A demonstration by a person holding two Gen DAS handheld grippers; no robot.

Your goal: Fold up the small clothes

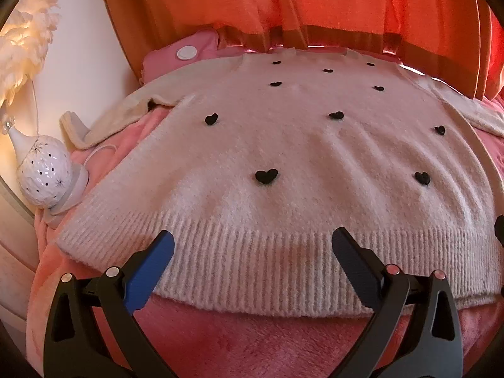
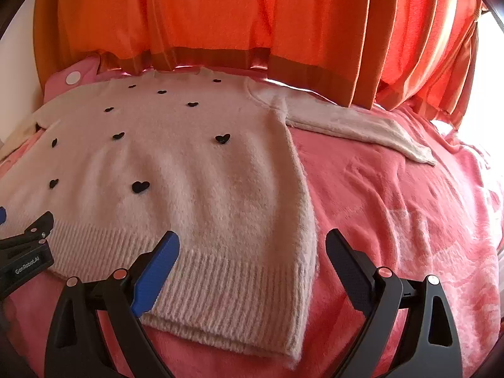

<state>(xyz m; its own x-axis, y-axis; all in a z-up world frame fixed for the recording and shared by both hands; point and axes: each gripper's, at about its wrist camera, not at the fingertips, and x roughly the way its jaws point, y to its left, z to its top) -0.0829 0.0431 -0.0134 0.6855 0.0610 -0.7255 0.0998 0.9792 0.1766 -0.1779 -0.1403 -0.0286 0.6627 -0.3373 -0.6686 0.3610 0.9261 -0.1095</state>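
Left gripper [image 1: 252, 245]: jaws spread wide, nothing between them, poised over the ribbed hem near its middle; not touching the knit as far as can be told.

Right gripper [image 2: 252, 245]: jaws likewise spread and empty, straddling the hem's right corner, one finger over the knit, the other over the blanket. Placement suggests a readiness to take the hem at two points.

Sweater [image 2: 189, 173]: cream, fluffy, dotted with small black hearts; laid flat, front up, hem toward the grippers, neckline at the far edge. Unfolded; both sleeves spread outward, the right sleeve [image 2: 362, 126] lying straight across the blanket. Flat layout probably serves the first fold.

Blanket [image 2: 393, 204]: pink plush, covering the bed, carrying the sweater.

Curtain [image 2: 220, 15]: orange, hanging behind the neckline.

Lamp [image 1: 44, 170]: white, perforated, at the sweater's left, near the left sleeve.
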